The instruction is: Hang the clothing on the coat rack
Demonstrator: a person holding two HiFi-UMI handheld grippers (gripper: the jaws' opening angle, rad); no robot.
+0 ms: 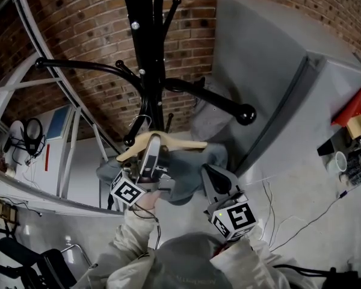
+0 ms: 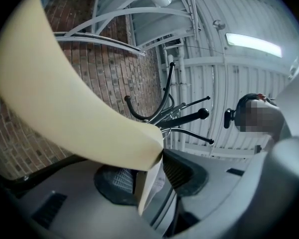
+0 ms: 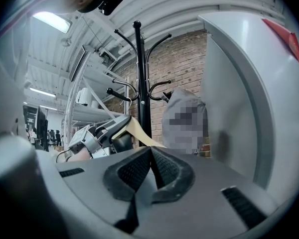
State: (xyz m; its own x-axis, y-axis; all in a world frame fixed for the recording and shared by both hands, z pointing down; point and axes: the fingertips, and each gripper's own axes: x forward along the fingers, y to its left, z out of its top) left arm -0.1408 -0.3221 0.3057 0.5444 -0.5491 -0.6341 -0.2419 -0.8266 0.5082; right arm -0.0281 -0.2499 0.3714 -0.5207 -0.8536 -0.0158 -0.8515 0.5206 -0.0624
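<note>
Left gripper (image 1: pixel 153 148) straddles the hanger (image 1: pixel 182 142) bearing clothing (image 1: pixel 186 176), crosswise, hook toward coat rack (image 1: pixel 151 53).

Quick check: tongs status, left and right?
Left tongs: open, wooden hanger between them.
Right tongs: closed on the grey garment.

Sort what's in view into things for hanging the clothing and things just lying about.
For the job: coat rack, wooden hanger, grey garment draped on it, left tongs at the hanger, right tongs at the garment.
Lying about: orange cone, white cup, loose cables.
</note>
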